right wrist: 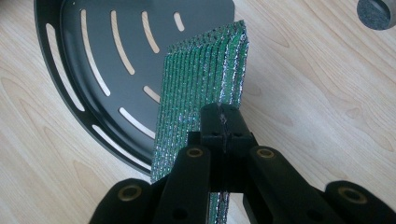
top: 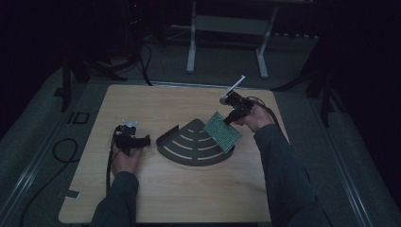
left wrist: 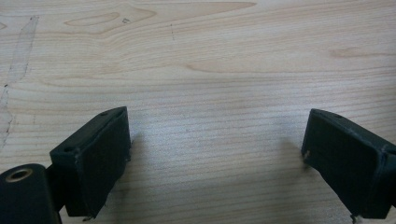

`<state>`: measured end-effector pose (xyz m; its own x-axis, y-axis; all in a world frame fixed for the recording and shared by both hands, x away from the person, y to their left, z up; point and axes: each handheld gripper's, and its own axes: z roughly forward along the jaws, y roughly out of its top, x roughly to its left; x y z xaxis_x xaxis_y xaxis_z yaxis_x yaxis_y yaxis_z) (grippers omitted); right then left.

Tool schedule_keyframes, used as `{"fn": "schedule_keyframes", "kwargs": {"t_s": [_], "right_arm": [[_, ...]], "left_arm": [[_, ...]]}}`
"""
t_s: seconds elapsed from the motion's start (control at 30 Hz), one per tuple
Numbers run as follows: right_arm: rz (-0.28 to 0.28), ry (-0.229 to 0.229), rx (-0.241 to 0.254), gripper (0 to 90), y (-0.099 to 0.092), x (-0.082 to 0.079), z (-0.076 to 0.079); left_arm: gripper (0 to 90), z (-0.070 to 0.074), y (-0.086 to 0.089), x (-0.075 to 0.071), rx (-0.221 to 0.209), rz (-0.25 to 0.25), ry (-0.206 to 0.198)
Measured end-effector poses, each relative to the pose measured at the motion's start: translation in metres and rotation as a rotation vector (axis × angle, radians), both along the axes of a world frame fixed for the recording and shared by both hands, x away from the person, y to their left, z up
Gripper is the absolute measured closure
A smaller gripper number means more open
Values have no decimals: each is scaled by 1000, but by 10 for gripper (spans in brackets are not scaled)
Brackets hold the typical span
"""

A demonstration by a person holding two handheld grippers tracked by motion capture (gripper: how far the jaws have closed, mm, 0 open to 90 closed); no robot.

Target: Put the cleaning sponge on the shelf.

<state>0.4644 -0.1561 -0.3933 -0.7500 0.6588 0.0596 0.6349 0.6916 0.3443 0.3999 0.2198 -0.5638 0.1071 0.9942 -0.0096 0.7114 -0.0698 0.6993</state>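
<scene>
Dim room around us, we work at a pale wooden worktop (top: 156,189) where a dark slotted quarter-round tray (top: 189,144) sits near the middle. Our right gripper (right wrist: 223,122) is clamped tight on one edge of a green glittery scouring pad (right wrist: 201,84), holding it tilted over the tray's right side, toward the worktop's right edge. Our left gripper (left wrist: 217,154) rests near the left edge, jaws spread wide with nothing but bare wood between them.

The left gripper (top: 142,140) rests low with fingers (left wrist: 93,158) wide apart; the right gripper (top: 229,118) is raised, fingers pressed together.
</scene>
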Motion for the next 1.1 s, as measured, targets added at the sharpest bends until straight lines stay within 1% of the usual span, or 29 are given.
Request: {"fn": "schedule_keyframes", "kwargs": {"t_s": [0.5,0.8,1.1], "right_arm": [[6,5,0,899,9,2,-9],[12,0,-10,899,14,3,-14],[5,-4,-6,899,16,5,-18]], "left_arm": [[84,0,0,0,0,-1,1],[84,0,0,0,0,-1,1],[84,0,0,0,0,-1,1]]}}
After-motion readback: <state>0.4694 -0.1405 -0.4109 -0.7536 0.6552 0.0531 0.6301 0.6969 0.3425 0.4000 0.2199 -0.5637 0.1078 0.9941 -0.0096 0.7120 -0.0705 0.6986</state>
